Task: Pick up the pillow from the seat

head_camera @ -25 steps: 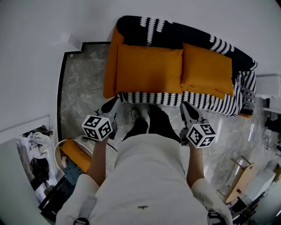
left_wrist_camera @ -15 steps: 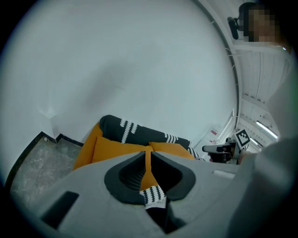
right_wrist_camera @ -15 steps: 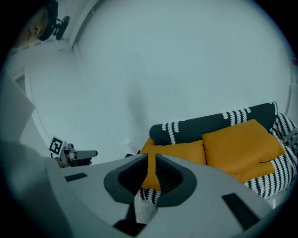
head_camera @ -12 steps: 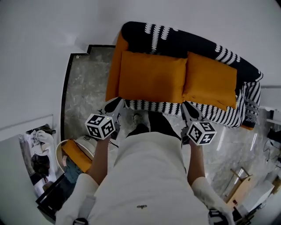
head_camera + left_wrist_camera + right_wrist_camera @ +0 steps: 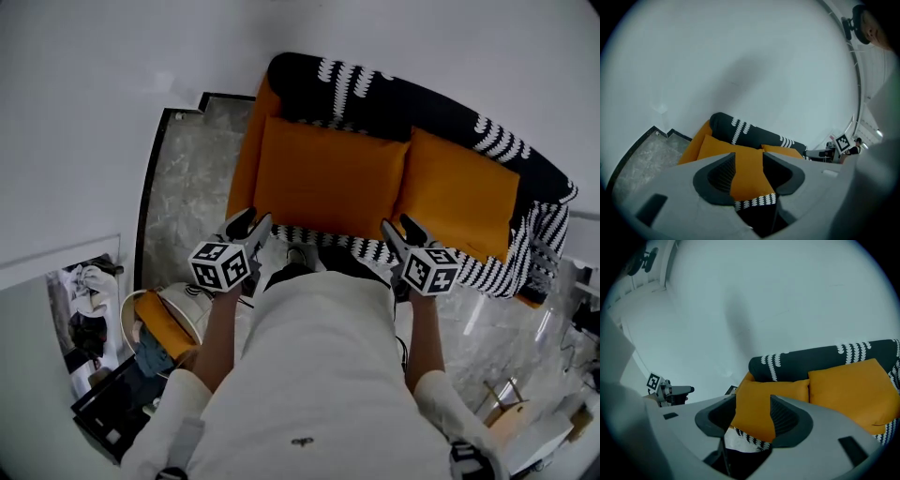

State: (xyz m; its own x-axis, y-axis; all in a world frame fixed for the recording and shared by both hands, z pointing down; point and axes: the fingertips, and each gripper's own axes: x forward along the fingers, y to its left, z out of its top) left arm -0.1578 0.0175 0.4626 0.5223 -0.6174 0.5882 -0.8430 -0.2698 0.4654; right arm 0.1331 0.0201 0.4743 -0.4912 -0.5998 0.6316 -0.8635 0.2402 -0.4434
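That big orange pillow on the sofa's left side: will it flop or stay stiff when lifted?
The pillow probably flops: it looks plump and soft-edged, so lifted by one corner it would likely sag. It is probably light for its size, being stuffed cloth. Its matte fabric should not slip, and resting broad-side on the sofa it will hardly roll.

The sofa (image 5: 412,103) is black with white marks and has one orange side. Two orange pillows lie on its seat, right next to each other. The big pillow (image 5: 328,178) is nearer the orange side and the small pillow (image 5: 464,195) is at the other end. The sofa stands on a grey stone floor (image 5: 183,187). A round white thing (image 5: 192,305) with something orange in it sits on the floor
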